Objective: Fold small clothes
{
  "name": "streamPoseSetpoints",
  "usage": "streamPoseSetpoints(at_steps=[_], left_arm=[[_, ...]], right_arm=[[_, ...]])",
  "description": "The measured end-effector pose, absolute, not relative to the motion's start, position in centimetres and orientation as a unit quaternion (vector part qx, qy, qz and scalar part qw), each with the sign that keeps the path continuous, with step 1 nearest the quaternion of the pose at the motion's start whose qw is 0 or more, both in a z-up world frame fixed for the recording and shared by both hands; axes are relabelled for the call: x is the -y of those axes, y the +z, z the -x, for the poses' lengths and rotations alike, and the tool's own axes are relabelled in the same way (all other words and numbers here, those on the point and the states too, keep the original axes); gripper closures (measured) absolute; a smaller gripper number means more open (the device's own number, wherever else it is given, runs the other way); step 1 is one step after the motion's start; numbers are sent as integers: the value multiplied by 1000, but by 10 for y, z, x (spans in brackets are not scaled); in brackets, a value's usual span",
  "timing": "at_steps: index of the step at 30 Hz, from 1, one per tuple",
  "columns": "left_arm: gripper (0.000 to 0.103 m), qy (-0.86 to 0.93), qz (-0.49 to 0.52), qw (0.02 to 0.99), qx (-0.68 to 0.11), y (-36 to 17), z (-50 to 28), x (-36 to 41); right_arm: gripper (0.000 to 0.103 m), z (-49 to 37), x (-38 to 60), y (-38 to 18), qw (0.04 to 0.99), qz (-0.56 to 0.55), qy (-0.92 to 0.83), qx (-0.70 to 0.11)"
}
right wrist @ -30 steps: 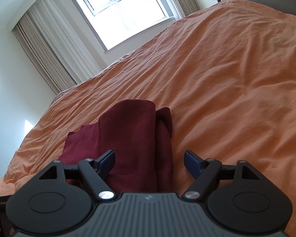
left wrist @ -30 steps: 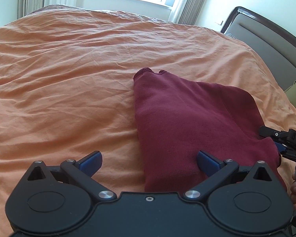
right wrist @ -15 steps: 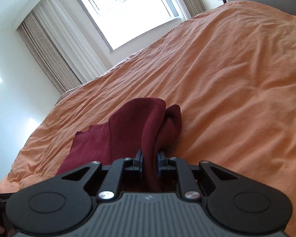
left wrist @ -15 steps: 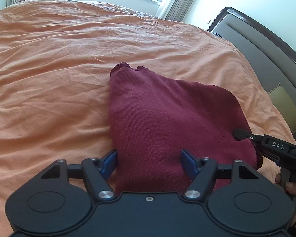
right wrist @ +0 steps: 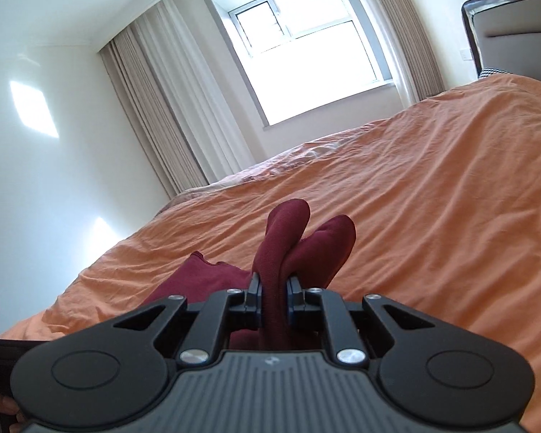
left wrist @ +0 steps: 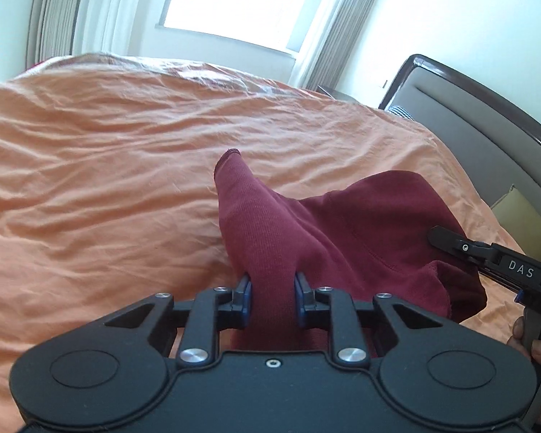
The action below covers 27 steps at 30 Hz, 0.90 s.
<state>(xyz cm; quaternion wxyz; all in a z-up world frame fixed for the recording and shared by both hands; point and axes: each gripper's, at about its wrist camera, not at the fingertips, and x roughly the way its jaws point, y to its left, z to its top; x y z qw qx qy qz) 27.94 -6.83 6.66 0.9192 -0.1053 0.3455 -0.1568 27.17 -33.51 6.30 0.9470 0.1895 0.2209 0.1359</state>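
Note:
A dark red knit garment (left wrist: pixel 328 238) lies partly folded on the orange bed cover (left wrist: pixel 108 187). My left gripper (left wrist: pixel 272 297) is shut on a bunched ridge of its near edge and lifts it. My right gripper (right wrist: pixel 273 299) is shut on another fold of the same garment (right wrist: pixel 288 245), which stands up above the bed. The right gripper also shows in the left wrist view (left wrist: pixel 494 256) at the garment's right side.
A padded headboard (left wrist: pixel 487 122) with a dark wood frame runs along the bed's right. A yellow-green pillow (left wrist: pixel 523 223) lies by it. A window (right wrist: pixel 306 47) with curtains is beyond the far edge of the bed.
Both grippers have closed on the garment, the right one first, and both have raised its edges off the bed; the cloth now bunches into ridges between the fingers.

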Motion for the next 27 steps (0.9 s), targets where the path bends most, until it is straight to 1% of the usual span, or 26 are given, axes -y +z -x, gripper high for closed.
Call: streamPoseSetpoints(at_steps=[6,11,16,18,20,21,22,23,24,25,26,27], left_arm=[[79,-103,96,935,-326,81,-283,21],[79,-75,104,929,-346,66,-290,-9],[78,-74,118,923,-359,47,-284,-19],[76,-79,120,921,-361,44,-284,-18],[69,-79,118,920,-365,43,-284,-16],[67,-76,114,921,-366,43,-284,-15],[61,-71,109,921,-367,42,-283,-14],[53,-68,105,922,-367,43,-282,-14],[48,-66,102,923,-366,43,-280,-13],[40,-64,101,923,-365,44,-278,-13],[35,-62,100,924,-363,46,-276,-13],[33,-60,97,925,-361,48,-273,-13]], right_arm=[[89,-307,290,51,939,-198,163,-230],[89,-323,268,27,929,-198,163,-268],[88,-317,279,12,926,-193,143,-291],[87,-317,282,8,923,-195,141,-301],[84,-312,281,6,923,-190,135,-306],[78,-310,281,5,925,-184,129,-307],[72,-307,280,7,926,-179,123,-307],[69,-304,280,9,929,-176,118,-305],[66,-301,280,10,930,-172,114,-303],[58,-299,279,12,933,-165,108,-302],[52,-296,278,15,936,-159,101,-299],[42,-291,278,17,939,-153,94,-293]])
